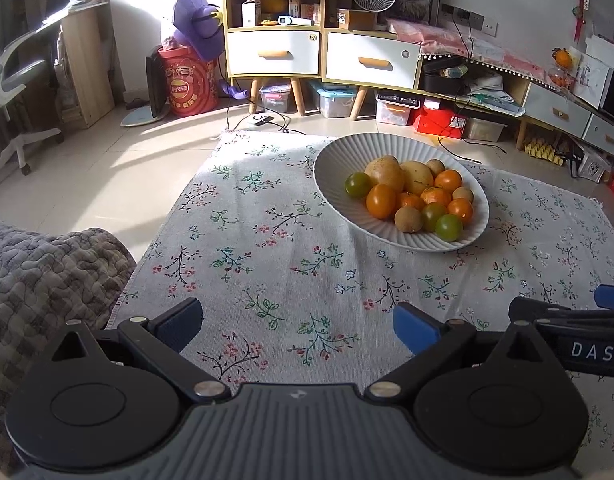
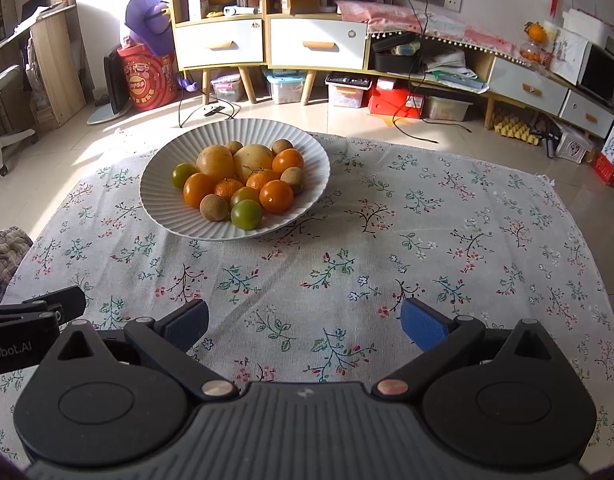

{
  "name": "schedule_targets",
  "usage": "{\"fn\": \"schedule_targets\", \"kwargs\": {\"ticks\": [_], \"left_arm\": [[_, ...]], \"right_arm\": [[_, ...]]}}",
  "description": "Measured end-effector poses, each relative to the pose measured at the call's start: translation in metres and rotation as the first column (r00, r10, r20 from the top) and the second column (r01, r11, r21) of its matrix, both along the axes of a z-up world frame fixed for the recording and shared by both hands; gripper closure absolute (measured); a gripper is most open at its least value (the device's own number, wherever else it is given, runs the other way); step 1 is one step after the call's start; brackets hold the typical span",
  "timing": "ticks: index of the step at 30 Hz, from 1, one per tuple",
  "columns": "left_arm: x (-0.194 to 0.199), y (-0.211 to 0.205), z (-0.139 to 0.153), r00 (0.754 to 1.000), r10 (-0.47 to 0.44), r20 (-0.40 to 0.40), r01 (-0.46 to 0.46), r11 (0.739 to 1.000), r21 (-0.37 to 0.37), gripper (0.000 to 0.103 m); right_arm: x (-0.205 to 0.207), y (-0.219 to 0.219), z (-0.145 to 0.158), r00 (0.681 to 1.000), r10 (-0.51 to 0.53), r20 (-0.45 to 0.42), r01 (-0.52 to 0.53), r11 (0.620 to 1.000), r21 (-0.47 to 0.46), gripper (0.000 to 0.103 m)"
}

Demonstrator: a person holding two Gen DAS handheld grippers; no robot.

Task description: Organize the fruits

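A white ribbed bowl (image 1: 335, 152) (image 2: 163, 156) stands on a floral tablecloth and holds several fruits: orange tomatoes (image 1: 381, 201) (image 2: 276, 196), green tomatoes (image 1: 448, 227) (image 2: 246, 214), brown kiwis (image 1: 408, 219) (image 2: 214, 207), tangerines and two large yellow-brown fruits (image 1: 384, 173) (image 2: 215, 162). My left gripper (image 1: 297, 326) is open and empty, low over the cloth, in front of and left of the bowl. My right gripper (image 2: 305, 324) is open and empty, in front of and right of the bowl. Each gripper's side shows at the other view's edge.
The floral cloth (image 1: 267, 240) (image 2: 447, 220) covers a low table. A quilted grey cushion (image 1: 47, 272) lies at the left. Cabinets, drawers, storage boxes and cables (image 2: 411, 128) line the floor behind the table.
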State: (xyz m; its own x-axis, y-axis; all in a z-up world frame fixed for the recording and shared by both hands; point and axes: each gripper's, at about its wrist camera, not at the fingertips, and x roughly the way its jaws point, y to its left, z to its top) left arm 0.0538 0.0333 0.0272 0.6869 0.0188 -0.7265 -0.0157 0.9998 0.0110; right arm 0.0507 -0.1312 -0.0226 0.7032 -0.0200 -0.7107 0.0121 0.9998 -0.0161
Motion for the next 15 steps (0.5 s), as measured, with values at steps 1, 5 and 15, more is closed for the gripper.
{"fn": "schedule_targets", "kwargs": {"ticks": [1, 5, 15], "left_arm": [[0.0000, -0.0006, 0.0000, 1.000, -0.001, 0.000, 0.001, 1.000, 0.000, 0.010], [0.0010, -0.0025, -0.0004, 1.000, -0.007, -0.006, 0.007, 1.000, 0.000, 0.010], [-0.0003, -0.0041, 0.0012, 1.000, -0.017, -0.001, 0.017, 1.000, -0.001, 0.010]], "right_arm": [[-0.0002, 0.0000, -0.0001, 1.000, 0.001, 0.001, -0.001, 1.000, -0.001, 0.000], [0.0001, -0.0001, -0.0013, 1.000, 0.001, -0.001, -0.001, 1.000, -0.012, 0.000], [-0.0005, 0.0018, 0.0001, 1.000, 0.014, 0.005, -0.014, 1.000, -0.013, 0.000]]}}
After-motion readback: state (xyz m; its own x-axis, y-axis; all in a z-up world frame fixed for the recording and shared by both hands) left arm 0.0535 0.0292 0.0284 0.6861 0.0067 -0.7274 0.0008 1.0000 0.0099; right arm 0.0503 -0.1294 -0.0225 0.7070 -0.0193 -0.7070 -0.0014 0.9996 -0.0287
